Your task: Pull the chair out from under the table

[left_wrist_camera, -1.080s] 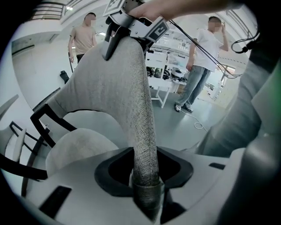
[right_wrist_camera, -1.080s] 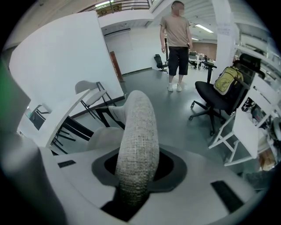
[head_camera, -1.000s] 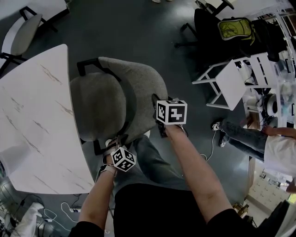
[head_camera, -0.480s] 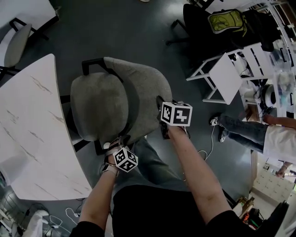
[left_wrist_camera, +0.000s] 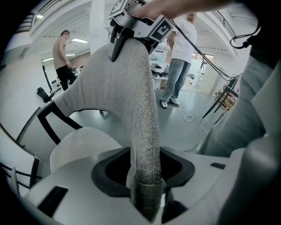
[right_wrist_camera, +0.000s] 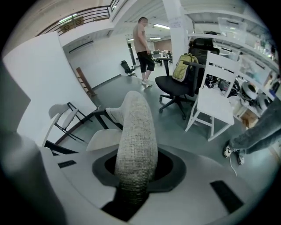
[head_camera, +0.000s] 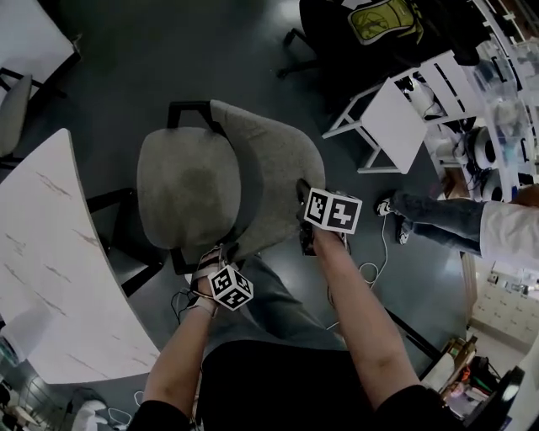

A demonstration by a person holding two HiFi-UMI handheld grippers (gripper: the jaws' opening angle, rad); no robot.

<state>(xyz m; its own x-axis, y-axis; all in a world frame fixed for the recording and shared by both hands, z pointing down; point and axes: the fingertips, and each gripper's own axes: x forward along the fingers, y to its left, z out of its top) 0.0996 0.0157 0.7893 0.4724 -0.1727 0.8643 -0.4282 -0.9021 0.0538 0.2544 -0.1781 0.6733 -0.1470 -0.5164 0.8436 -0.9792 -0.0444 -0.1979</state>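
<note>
The grey fabric chair [head_camera: 185, 189] stands beside the white marbled table [head_camera: 50, 252], with a gap of floor between its seat and the table edge. Both grippers sit on the top edge of its backrest [head_camera: 274, 181]. My left gripper [head_camera: 219, 255] grips the near left end; the fabric edge [left_wrist_camera: 131, 88] runs down between its jaws [left_wrist_camera: 147, 178], which have just been opening a little and still hold it. At the right end my right gripper [head_camera: 303, 192] is shut on the backrest [right_wrist_camera: 136, 132], which fills its jaws [right_wrist_camera: 131, 176].
A black office chair with a yellow-green backpack [head_camera: 383, 17] and a white stool [head_camera: 396, 118] stand at the upper right. A person's legs [head_camera: 438, 215] and a floor cable [head_camera: 370, 269] lie right of the chair. Another chair [head_camera: 13, 109] is at the far left.
The chair has slid away from the table, its seat now out from under the tabletop. Both grippers moved with the backrest, toward me and to the right.
</note>
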